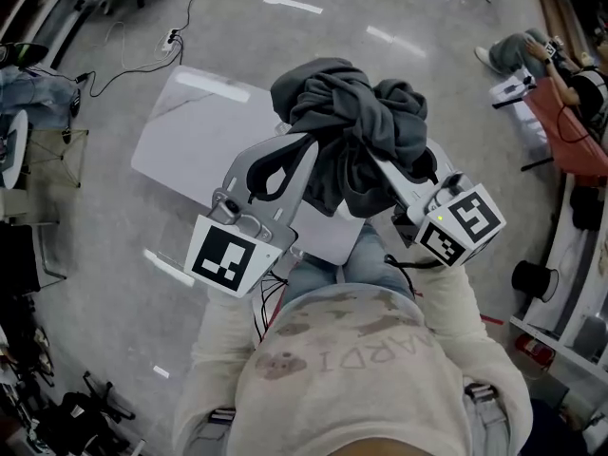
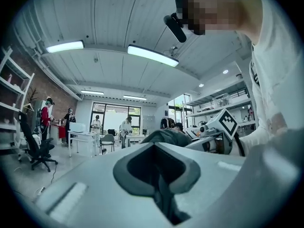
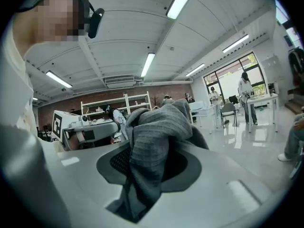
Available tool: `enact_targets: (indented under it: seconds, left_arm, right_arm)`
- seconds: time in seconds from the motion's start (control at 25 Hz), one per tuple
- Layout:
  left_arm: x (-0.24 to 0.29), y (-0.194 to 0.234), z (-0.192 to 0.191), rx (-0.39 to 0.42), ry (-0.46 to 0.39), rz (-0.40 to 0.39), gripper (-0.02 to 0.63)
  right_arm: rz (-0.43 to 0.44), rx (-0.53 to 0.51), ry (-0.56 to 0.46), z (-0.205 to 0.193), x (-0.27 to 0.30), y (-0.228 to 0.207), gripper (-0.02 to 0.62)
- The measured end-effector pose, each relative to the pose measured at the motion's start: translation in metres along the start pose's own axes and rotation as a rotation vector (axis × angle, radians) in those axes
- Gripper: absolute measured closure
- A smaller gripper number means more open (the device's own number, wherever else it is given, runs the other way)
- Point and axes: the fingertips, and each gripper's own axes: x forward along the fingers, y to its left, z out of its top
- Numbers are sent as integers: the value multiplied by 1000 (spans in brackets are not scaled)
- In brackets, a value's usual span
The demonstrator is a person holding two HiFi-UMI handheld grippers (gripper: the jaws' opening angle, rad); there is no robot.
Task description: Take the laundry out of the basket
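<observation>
A dark grey garment (image 1: 353,131) is bunched up in the air in front of my chest, held between both grippers. My right gripper (image 1: 378,164) is shut on it; in the right gripper view grey ribbed cloth (image 3: 154,137) spills out of the closed jaws of the right gripper (image 3: 152,175). My left gripper (image 1: 306,150) reaches the bundle's left side. In the left gripper view, the jaws of the left gripper (image 2: 159,175) are closed with a thin strip of cloth in the slit, and the rest of the garment (image 2: 166,137) shows beyond them. No basket is in view.
A white table top (image 1: 190,126) lies below the grippers. A power strip with cables (image 1: 171,38) lies on the floor at the far left. A seated person (image 1: 560,69) is at the right edge. Desks, chairs and standing people fill the room's background.
</observation>
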Motion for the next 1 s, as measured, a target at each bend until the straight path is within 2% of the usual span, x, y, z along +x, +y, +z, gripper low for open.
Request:
enact_targets:
  seconds: [0.28,0.52,0.64,0.84,1.0]
  left_arm:
    - [5,-13,24,37,-29,-31,605]
    - [10,-21,31,60,-14,-42,605]
    - [13,-27,37,66,-39,-56,605]
    - [12,-35,37,75,-17,-54,605]
    - [15,-42,44,78,-45,-53,605]
  right_arm:
    - [-18,-21,-89,33,-22,4,442]
    - [-47,-50,-140,46,-34,2,443]
    - [-64,-61,-173,55,-41,1,479]
    - [-76,-85,-168,57,-43,0,492]
    - [-49,-85,-170,56,-49,3,492]
